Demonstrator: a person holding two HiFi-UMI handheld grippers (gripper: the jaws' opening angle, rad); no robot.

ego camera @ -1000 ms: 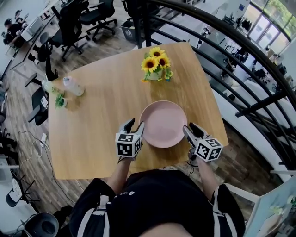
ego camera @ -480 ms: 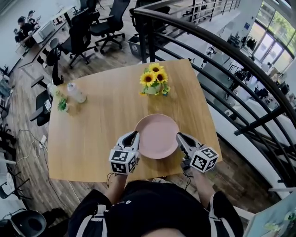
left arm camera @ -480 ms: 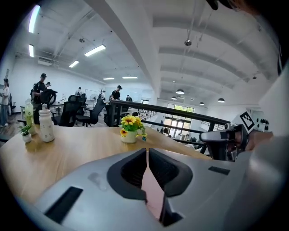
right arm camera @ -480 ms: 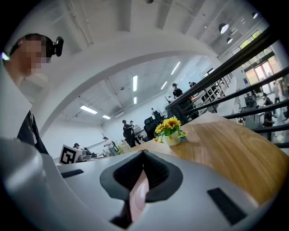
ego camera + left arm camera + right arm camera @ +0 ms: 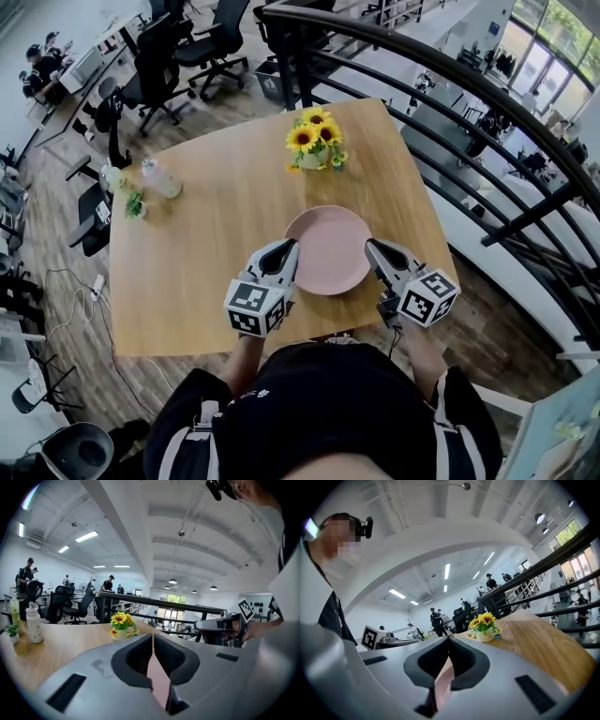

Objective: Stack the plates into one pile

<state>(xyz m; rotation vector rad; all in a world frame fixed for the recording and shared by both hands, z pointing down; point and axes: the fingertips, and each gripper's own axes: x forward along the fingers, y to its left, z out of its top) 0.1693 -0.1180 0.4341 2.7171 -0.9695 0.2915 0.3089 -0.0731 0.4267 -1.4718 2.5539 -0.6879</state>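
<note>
Pink plate [image 5: 328, 246] shows at frame centre, over the wooden table [image 5: 206, 244]. My left gripper [image 5: 285, 251] clamps its left rim; my right gripper [image 5: 373, 249] clamps its right rim.

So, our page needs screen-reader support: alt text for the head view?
Seen from above, a person's left gripper and right gripper clamp opposite rims of a pink plate over a wooden table. Potted sunflowers stand near its far edge.

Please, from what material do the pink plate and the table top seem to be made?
The round pink plate looks like ceramic or melamine, which I cannot tell: smooth even colour with a soft sheen. The light brown table top looks like wood or wood-look laminate: fine grain lines, matte finish.
</note>
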